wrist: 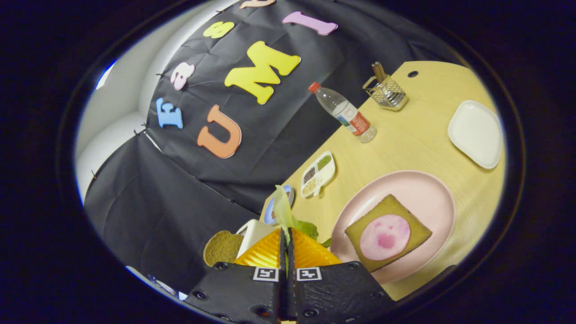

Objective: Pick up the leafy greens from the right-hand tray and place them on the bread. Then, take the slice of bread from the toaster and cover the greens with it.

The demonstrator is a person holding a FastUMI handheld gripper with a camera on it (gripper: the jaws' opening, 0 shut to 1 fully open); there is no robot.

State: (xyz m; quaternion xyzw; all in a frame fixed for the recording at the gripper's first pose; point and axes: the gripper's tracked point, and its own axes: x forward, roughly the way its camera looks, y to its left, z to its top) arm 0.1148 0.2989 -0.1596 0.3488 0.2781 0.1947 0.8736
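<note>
A: Gripper view first: what are the fingers doing?

B: The handheld gripper (286, 238) with ridged orange fingers (265, 252) has its jaws pressed together on a pale green leaf of leafy greens (283, 209). The leaf sticks up between the tips, and a darker frilly part shows just beside the other finger.

A: So the greens are off their tray?

B: It looks that way. They hang clamped in the fingers above the table, tilted with the whole view. I cannot make out the tray they came from.

A: And the target?

B: The square brown slice of bread (389, 231) lies on the round pale pink plate (427, 193), off to one side of the fingers, with a round pink slice of ham-like meat (385, 236) on top. No greens on it yet.

A: The second slice?

B: A round-topped brown slice of toast (221, 246) stands in the white toaster (254, 231), just beyond the fingers on the other side. Untouched, I'd judge.

A: Progress, then?

B: The pick seems done. Left: carry the greens over the meat-topped bread, release, then fetch the toast and lay it on top. Roughly a quarter through, by my reckoning.

A: Anything else on the yellowish wooden table (405, 144)?

B: A clear plastic water bottle with a red cap (344, 112), a wire utensil holder (387, 92), an empty white plate (476, 133), and a small white divided dish of grains (318, 174), all well apart from the plate.
</note>
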